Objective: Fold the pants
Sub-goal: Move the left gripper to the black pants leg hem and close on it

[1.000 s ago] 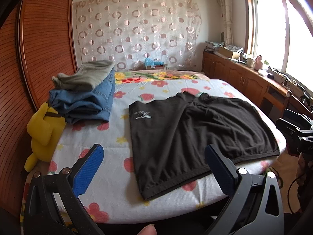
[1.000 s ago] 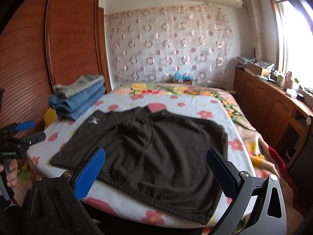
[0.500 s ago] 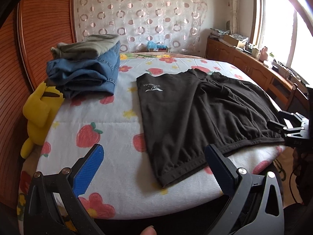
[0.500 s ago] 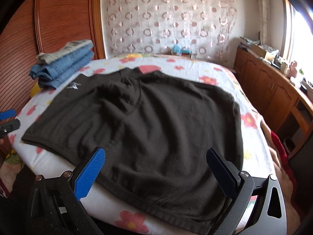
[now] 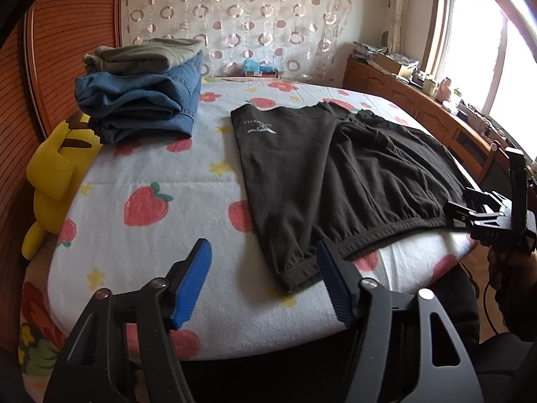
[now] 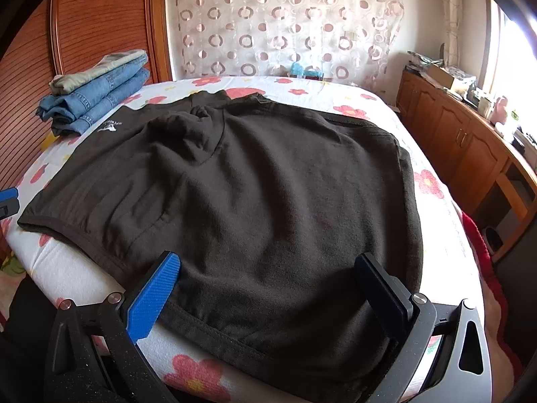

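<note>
The pants point(image 6: 268, 181) are seen as matt dark knit cloth with a stitched hem. The bed point(image 5: 161, 168) is covered in nubbly printed cloth. Ribbed blue pads are borne on matt black plastic fingers point(image 5: 191, 285). The folded jeans point(image 5: 141, 100) are denim; the wardrobe point(image 6: 94, 20) is ridged, glossy wood.

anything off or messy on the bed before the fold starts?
Mostly tidy. The black pants lie spread flat, but the fabric bunches into a ridge near the crotch rather than lying smooth. A yellow plush toy is wedged between the bed edge and the wooden wall. The folded jeans stack sits neatly.
</note>
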The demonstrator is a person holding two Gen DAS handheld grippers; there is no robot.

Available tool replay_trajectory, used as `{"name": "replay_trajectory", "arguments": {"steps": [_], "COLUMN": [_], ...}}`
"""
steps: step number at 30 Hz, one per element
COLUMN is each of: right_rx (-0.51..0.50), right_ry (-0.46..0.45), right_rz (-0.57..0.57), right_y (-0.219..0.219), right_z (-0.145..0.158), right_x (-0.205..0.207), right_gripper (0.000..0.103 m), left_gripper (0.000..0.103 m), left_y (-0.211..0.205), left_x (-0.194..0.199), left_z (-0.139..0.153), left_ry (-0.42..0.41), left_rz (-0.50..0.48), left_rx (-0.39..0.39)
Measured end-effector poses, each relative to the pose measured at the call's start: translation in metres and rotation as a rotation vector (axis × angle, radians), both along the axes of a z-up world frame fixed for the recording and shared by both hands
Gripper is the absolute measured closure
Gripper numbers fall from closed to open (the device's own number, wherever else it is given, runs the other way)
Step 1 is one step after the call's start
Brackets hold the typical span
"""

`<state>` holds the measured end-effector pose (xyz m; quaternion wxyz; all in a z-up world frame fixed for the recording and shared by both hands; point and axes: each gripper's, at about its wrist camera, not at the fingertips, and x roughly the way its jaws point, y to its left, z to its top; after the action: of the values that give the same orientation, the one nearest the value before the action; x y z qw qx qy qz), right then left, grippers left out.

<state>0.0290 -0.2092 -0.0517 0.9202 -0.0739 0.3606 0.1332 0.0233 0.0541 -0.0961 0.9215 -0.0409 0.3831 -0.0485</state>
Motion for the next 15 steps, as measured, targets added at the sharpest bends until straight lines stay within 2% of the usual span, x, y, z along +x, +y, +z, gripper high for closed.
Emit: {"name": "replay_trajectory", "arguments": {"steps": [3,5,8,12,15], "right_rx": [-0.004,-0.002,0.004,0.012,0.017], "right_ry": [0.007,0.003,-0.008,-0.025,-0.032], "right_rz": [0.008,0.012,0.012,0.011,0.011], "right_y": [0.003,0.002,-0.002,-0.006,-0.004], "right_z": [0.004,0.003,0.007,0.003,-0.010], "right_x": [-0.002,0.001,0.001,-0.007,0.007], "right_gripper": [0.000,0.000,0.000,0.000,0.000], "left_gripper": [0.054,0.067,0.072,0.072,0.072], "left_y": [-0.002,-0.004,-0.005,-0.008,-0.010], "left_x": [-0.002,-0.003,-0.004,-0.002,0.000], "left_z": [-0.007,-0.011,-0.016,-0.016,-0.015], "left_ry": [0.020,0.030,0.040,0.039,0.039], "left_rz": [-0.027,-0.039,-0.048,-0.043,-0.039], "left_rx": [-0.026,-0.035,-0.048,-0.045,-0.030]}}
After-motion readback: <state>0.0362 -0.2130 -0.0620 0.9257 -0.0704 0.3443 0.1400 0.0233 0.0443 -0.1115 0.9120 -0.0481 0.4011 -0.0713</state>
